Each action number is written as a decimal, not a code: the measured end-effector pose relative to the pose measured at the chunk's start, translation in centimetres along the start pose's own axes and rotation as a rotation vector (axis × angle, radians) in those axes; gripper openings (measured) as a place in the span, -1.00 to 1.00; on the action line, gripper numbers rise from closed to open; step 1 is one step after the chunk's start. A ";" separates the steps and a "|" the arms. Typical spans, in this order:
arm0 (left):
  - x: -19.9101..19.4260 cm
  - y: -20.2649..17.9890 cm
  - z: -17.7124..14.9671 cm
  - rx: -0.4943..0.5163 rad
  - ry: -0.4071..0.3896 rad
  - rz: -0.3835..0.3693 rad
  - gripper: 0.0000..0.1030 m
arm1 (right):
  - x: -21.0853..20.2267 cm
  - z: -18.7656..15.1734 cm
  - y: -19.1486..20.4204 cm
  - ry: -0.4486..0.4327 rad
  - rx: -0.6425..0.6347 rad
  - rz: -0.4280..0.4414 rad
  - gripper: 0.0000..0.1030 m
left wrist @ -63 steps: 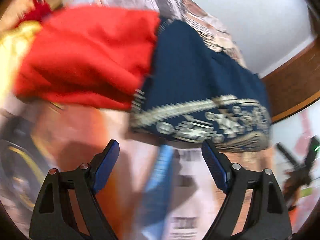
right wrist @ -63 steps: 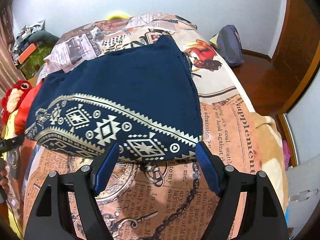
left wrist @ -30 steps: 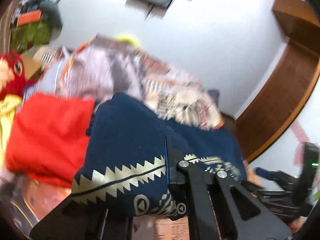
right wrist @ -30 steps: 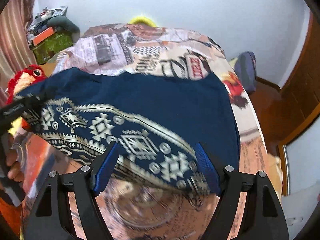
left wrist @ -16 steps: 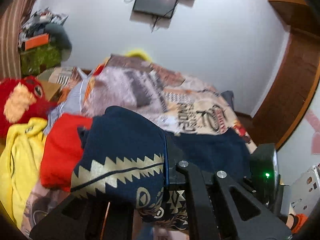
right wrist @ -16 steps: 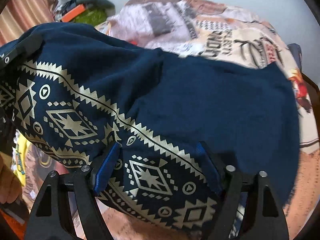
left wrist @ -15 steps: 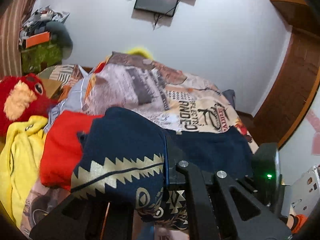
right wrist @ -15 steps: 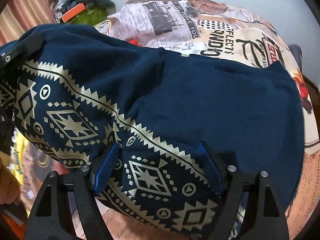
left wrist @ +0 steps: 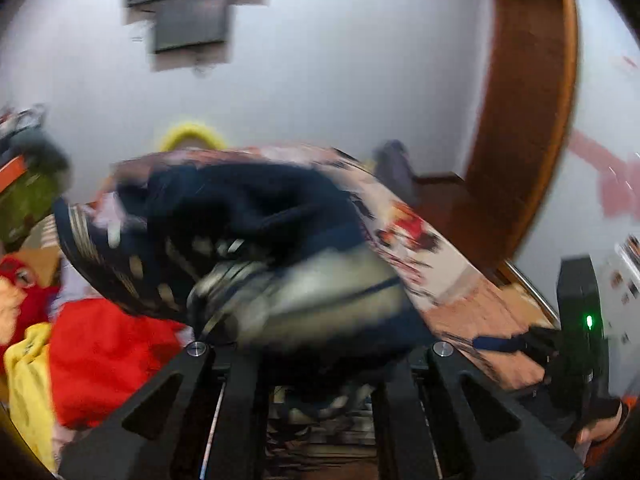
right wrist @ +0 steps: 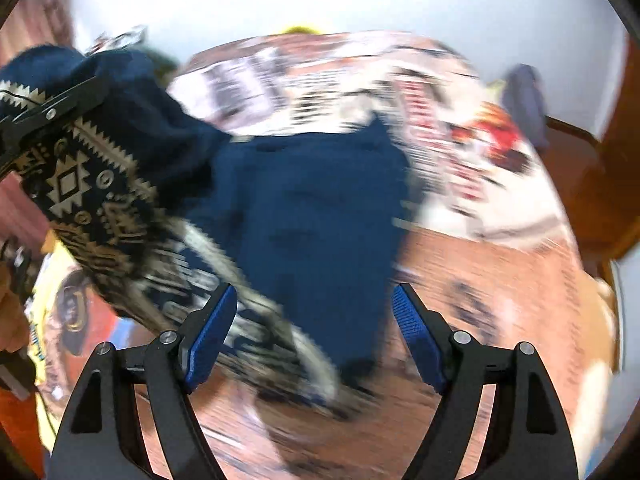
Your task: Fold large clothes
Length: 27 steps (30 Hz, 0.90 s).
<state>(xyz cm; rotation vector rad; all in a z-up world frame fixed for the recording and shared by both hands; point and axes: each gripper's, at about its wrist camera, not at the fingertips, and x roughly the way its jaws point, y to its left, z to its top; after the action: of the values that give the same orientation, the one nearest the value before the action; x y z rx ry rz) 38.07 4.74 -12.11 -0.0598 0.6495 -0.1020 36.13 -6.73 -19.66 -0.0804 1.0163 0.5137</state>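
A navy garment (right wrist: 320, 216) with a cream geometric border lies partly on the bed. My left gripper (left wrist: 316, 360) is shut on its patterned edge, and the bunched cloth (left wrist: 248, 248) drapes over and hides the fingertips. The right wrist view shows that same left gripper (right wrist: 52, 108) at the upper left, holding the border up. My right gripper (right wrist: 314, 296) hovers open over the garment's near end, its blue pads (right wrist: 212, 328) apart and pressing on nothing. The left wrist view catches the right gripper (left wrist: 500, 344) at the far right. Both views are motion-blurred.
The bed (right wrist: 500, 264) has a newspaper-print cover. A red garment (left wrist: 104, 356), a yellow one (left wrist: 24, 380) and a red plush toy (left wrist: 16, 292) lie to the left. A screen (left wrist: 192, 0) hangs on the wall. Wooden door frame (left wrist: 528, 120) and dark bag (left wrist: 394, 164) stand right.
The left gripper has rolled and swung across with the patterned edge, bunching the cloth. The right gripper, open throughout, has drawn back, so less garment lies between its fingers and more bed cover shows.
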 end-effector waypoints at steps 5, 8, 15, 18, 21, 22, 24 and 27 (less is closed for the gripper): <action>4.4 -5.4 -3.3 0.065 0.187 -0.161 -0.88 | -2.4 -1.8 -6.1 0.006 0.140 -0.050 0.50; 7.1 -6.1 -5.8 0.030 0.306 -0.242 -0.88 | -3.5 -2.4 -8.1 -0.002 0.178 -0.072 0.50; 7.4 -6.9 -6.6 0.076 0.327 -0.216 -0.88 | -5.4 -3.7 -8.5 -0.014 0.183 -0.075 0.50; 4.3 -7.8 -5.3 0.101 0.217 -0.218 -0.88 | -6.2 -3.8 -8.0 -0.034 0.174 -0.071 0.50; 2.3 -7.7 -3.7 0.073 0.144 -0.256 -0.88 | -6.9 -4.1 -8.2 -0.051 0.175 -0.069 0.50; 2.2 -7.5 -3.5 0.062 0.149 -0.274 -0.88 | -7.0 -4.1 -8.1 -0.054 0.178 -0.069 0.50; 3.0 -7.8 -3.9 0.055 0.187 -0.310 -0.88 | -7.1 -4.0 -8.1 -0.055 0.181 -0.071 0.50; 5.3 -9.6 -6.1 0.134 0.280 -0.285 -0.87 | -7.2 -4.2 -8.1 -0.059 0.185 -0.078 0.50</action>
<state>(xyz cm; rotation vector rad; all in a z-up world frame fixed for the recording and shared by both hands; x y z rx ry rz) 37.83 -5.54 -19.26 -0.0085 0.9102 -0.4339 33.45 -17.81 -17.28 0.0597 0.9951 0.3477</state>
